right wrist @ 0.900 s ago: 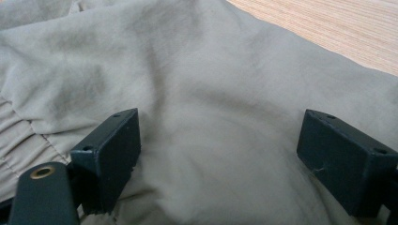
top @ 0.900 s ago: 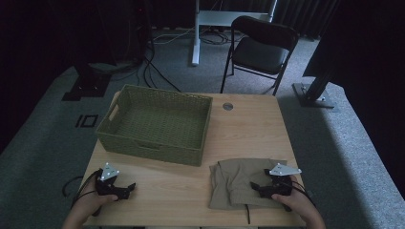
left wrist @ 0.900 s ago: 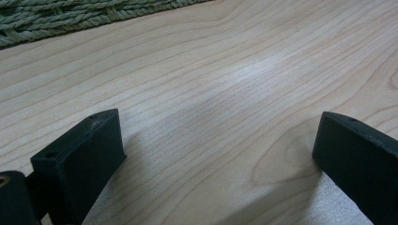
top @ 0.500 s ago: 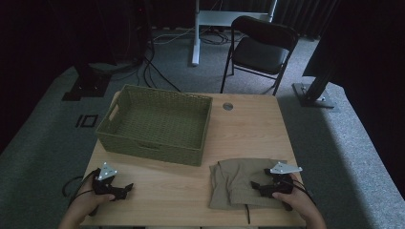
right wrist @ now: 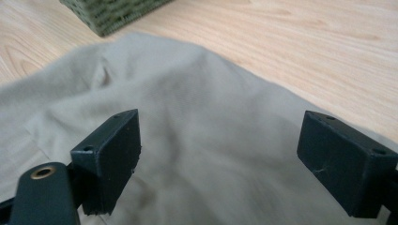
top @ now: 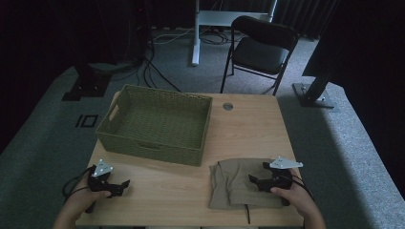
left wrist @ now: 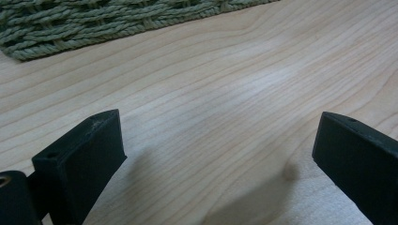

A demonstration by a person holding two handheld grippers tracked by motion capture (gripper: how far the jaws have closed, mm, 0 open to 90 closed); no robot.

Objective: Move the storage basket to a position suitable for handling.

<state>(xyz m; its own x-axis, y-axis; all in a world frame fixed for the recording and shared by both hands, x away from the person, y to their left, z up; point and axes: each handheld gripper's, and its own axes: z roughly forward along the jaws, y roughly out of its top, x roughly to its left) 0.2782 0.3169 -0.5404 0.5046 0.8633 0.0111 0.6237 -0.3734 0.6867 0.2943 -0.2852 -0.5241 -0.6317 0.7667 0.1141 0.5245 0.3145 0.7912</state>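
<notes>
From the high view, the folded cloth (top: 241,185) lies flat on the table (top: 248,129) near its front right corner, just in front of the basket (top: 157,123), which holds nothing I can make out; the right gripper (top: 255,181) rests over the cloth's right part and the left gripper (top: 123,186) sits well apart on bare wood at the front left. In the left gripper view the jaws stand spread with only bare wood between them, the basket's woven wall (left wrist: 94,21) ahead. In the right gripper view the jaws are spread over the cloth (right wrist: 202,140) without pinching it, so I judge the work hardly begun: grasping, lifting and probably placing it in the basket all remain.
</notes>
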